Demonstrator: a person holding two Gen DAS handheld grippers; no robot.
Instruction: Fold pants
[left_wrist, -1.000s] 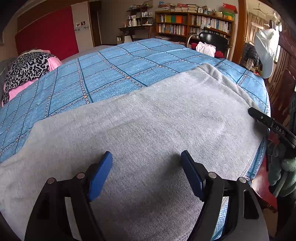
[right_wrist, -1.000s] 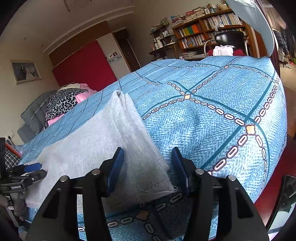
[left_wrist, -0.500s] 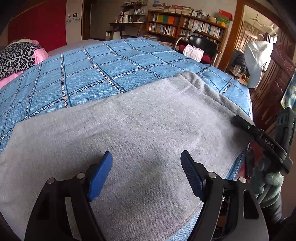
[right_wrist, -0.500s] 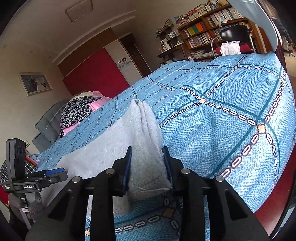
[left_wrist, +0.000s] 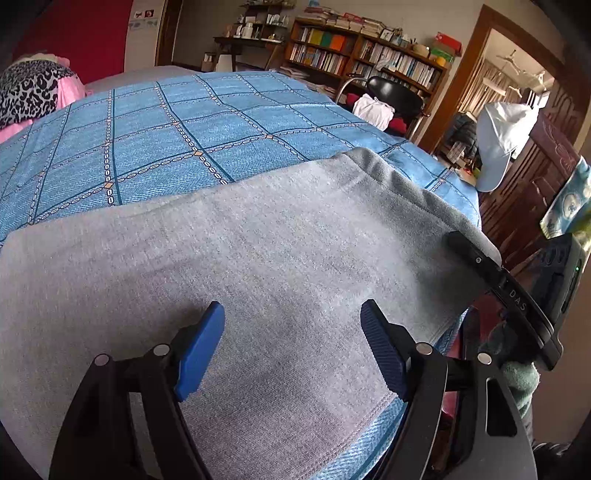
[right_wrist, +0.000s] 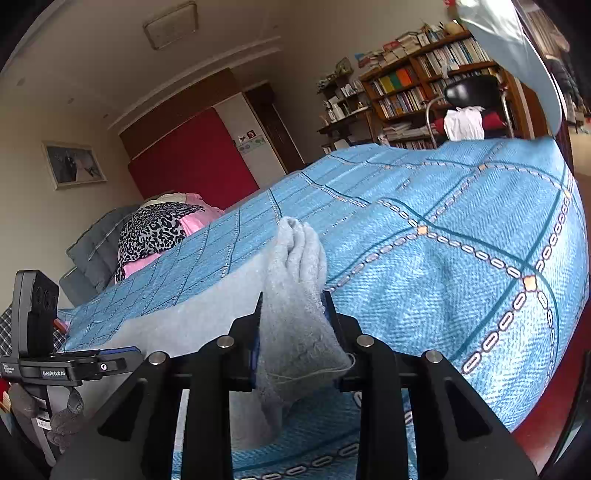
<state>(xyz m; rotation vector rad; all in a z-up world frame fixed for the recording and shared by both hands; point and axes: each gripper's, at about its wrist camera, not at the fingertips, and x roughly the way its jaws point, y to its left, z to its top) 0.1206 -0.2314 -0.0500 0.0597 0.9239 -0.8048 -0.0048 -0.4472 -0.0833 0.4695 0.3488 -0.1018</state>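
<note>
Grey pants (left_wrist: 258, 251) lie flat across the near edge of a blue patterned bedspread (left_wrist: 177, 125). My left gripper (left_wrist: 291, 332) is open, its blue pads over the grey cloth near the hem, holding nothing. My right gripper (right_wrist: 291, 325) is shut on the bunched end of the pants (right_wrist: 295, 280), lifting it slightly off the bedspread (right_wrist: 461, 240). The right gripper also shows in the left wrist view (left_wrist: 506, 291) at the pants' right end. The left gripper shows in the right wrist view (right_wrist: 74, 365) at the far left.
A leopard-print and pink pile (right_wrist: 159, 229) sits at the bed's far end. A black chair with white cloth (left_wrist: 384, 103) and bookshelves (left_wrist: 369, 55) stand beyond the bed. A white cap (left_wrist: 498, 144) hangs by a wooden door on the right.
My right gripper closed on the end of the pants and raised it, bunching the cloth. My left gripper shifted toward the pants' hem and stayed open.
</note>
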